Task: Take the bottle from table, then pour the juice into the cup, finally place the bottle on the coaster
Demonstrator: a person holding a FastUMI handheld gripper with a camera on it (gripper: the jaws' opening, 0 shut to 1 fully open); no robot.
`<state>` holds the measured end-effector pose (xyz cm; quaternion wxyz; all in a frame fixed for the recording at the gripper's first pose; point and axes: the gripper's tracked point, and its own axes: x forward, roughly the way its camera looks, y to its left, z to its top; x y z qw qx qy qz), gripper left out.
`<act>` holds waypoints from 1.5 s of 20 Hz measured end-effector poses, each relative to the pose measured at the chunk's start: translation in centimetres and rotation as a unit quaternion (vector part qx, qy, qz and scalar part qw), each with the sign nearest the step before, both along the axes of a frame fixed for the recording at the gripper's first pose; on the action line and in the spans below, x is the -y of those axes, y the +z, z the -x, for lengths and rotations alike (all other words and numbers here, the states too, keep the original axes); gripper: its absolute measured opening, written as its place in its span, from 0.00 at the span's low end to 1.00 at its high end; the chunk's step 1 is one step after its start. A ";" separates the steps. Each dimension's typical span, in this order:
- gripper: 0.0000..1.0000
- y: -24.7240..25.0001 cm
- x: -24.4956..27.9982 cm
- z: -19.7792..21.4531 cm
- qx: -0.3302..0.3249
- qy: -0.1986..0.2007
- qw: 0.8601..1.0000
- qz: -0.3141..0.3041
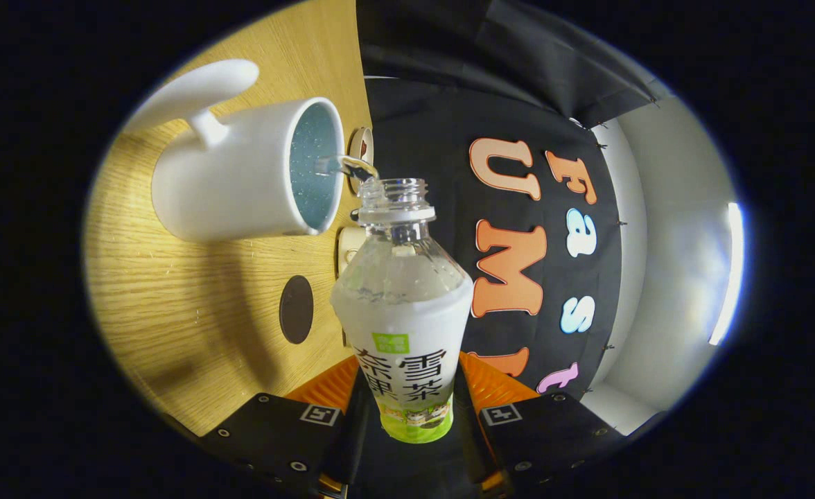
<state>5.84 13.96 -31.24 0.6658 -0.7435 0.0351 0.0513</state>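
Item: uncapped plastic juice bottle [402, 312] | Location: clamped between fingers [414, 416] at label, tipped, streaming into white cup [241, 177] on wooden counter [193, 319] | Handling: likely light, thin-walled, squeezable, slick | Coaster [296, 309]: near cup

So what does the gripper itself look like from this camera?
The gripper has two flat black plates, each carrying a square black-and-white marker tag and small round screws. Ribbed inner faces sit beside the bottle. No cables or sleeves are visible.
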 end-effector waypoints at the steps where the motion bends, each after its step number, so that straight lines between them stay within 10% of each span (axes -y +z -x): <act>1: 0.60 0.1 0.1 -0.1 0.002 0.000 1.000 0.006; 30: 0.60 2.8 0.2 -1.2 0.039 0.012 0.997 0.071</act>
